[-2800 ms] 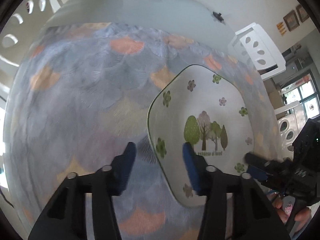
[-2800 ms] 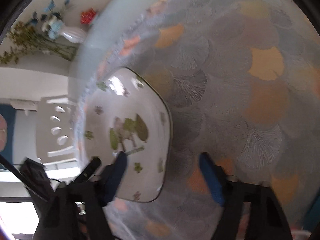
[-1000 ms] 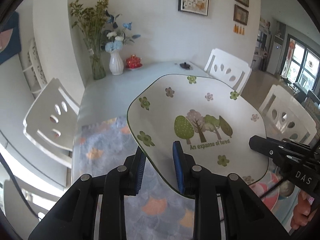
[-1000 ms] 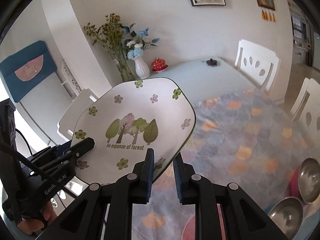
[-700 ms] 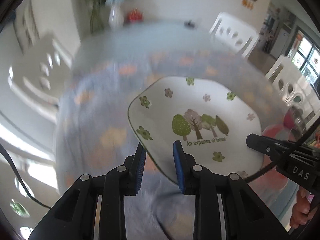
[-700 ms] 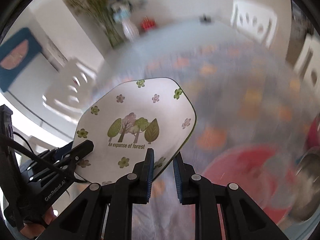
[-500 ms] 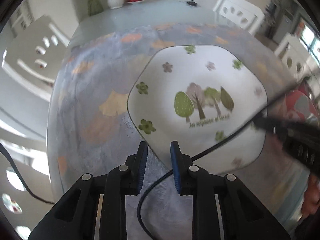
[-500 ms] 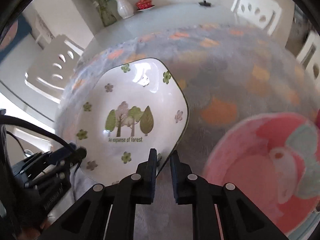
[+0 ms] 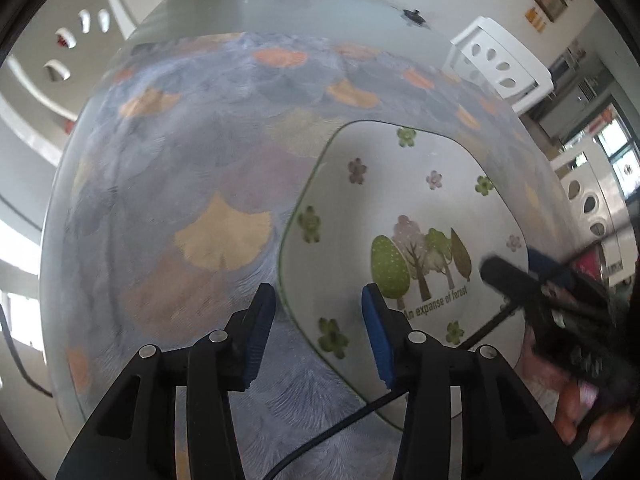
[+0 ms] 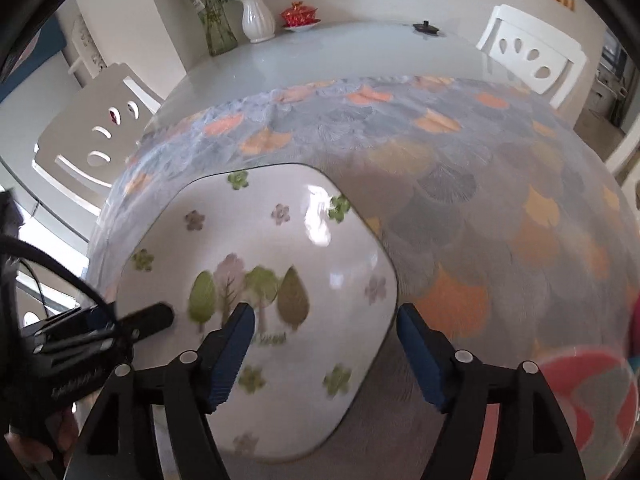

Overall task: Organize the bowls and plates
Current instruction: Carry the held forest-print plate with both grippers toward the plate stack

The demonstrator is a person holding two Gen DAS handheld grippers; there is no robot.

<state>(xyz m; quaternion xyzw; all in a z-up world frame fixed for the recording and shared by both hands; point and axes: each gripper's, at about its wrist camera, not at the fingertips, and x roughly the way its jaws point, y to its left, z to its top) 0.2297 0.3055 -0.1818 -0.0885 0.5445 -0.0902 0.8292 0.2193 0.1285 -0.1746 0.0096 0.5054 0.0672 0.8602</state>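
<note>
Your white tree-printed plate (image 10: 280, 240) lies on the grey-blue leaf-patterned cloth (image 10: 460, 168) covering the pale counter (image 10: 340, 52); white chair (image 10: 532, 56) beyond it. Both jaws are opening, clamping nothing.

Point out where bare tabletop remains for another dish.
Free: the patterned cloth left of the tree-print plate, and the bare glass between the cloth and the white vase. Crowded: the near right corner, where a pink plate sits beside the tree-print plate.
</note>
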